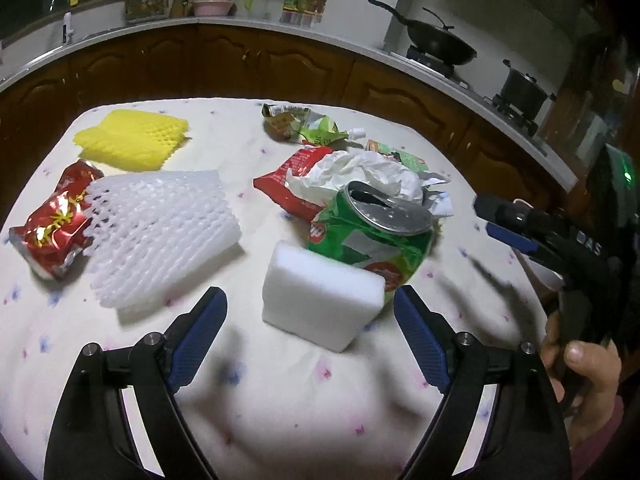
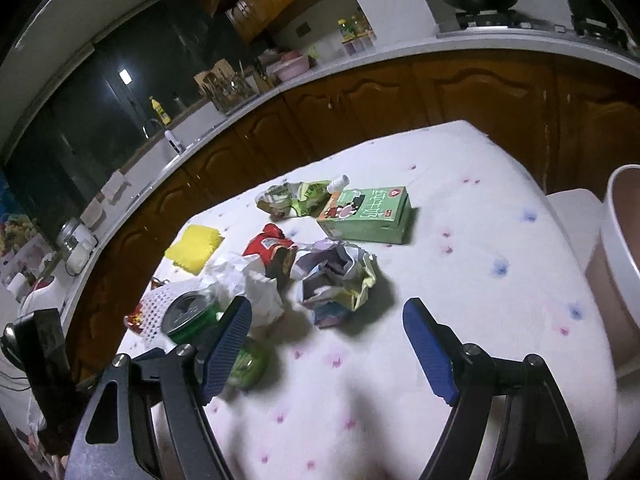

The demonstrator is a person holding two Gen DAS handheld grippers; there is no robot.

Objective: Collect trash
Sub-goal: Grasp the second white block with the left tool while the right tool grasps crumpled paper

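Note:
Trash lies on a white flowered tablecloth [image 1: 280,400]. In the left wrist view my left gripper [image 1: 310,300] is open, its jaws either side of a white foam block [image 1: 320,300] that leans against a crushed green can [image 1: 376,236]. Behind lie crumpled white paper [image 1: 360,172], a red wrapper [image 1: 288,176], white foam netting [image 1: 160,236], yellow foam netting [image 1: 132,140] and a red packet [image 1: 56,220]. My right gripper [image 2: 328,320] is open and empty, just before a crumpled paper wad [image 2: 336,280]. A green carton [image 2: 368,216] lies beyond.
A pink bin with a white rim [image 2: 620,248] stands at the table's right edge. A green pouch with a white spout [image 2: 304,198] lies at the far side. Brown kitchen cabinets [image 1: 240,64] and a counter with a wok [image 1: 440,44] run behind the table.

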